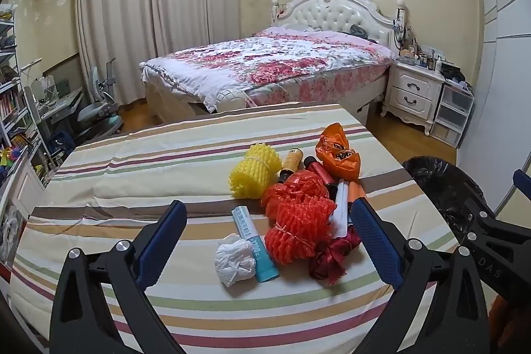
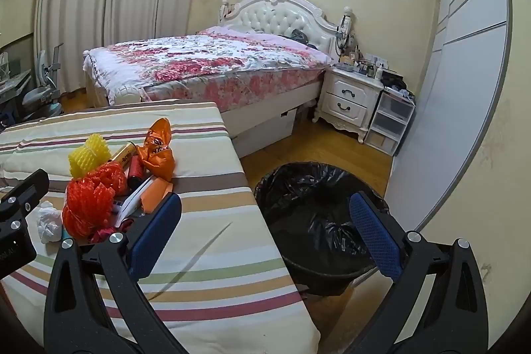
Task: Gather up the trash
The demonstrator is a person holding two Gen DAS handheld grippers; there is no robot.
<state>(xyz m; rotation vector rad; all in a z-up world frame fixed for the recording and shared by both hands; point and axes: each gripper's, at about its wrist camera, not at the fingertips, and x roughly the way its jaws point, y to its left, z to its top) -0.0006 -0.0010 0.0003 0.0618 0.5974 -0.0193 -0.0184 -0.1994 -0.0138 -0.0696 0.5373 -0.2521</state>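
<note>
Both the left tongs (image 1: 268, 223) and right tongs (image 2: 265, 214) gape empty above the trash pile (image 1: 292, 204) on the striped surface (image 1: 149, 168), beside the black-lined bin (image 2: 318, 208).

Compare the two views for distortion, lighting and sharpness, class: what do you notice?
Left wrist view: strong fisheye bends the curtains, corners go black, warm even indoor light, trash pile sharp. Right wrist view: the same curving bows the wardrobe; the bin liner shows faint sheen, with a thin curved shadow on the striped cloth.
</note>
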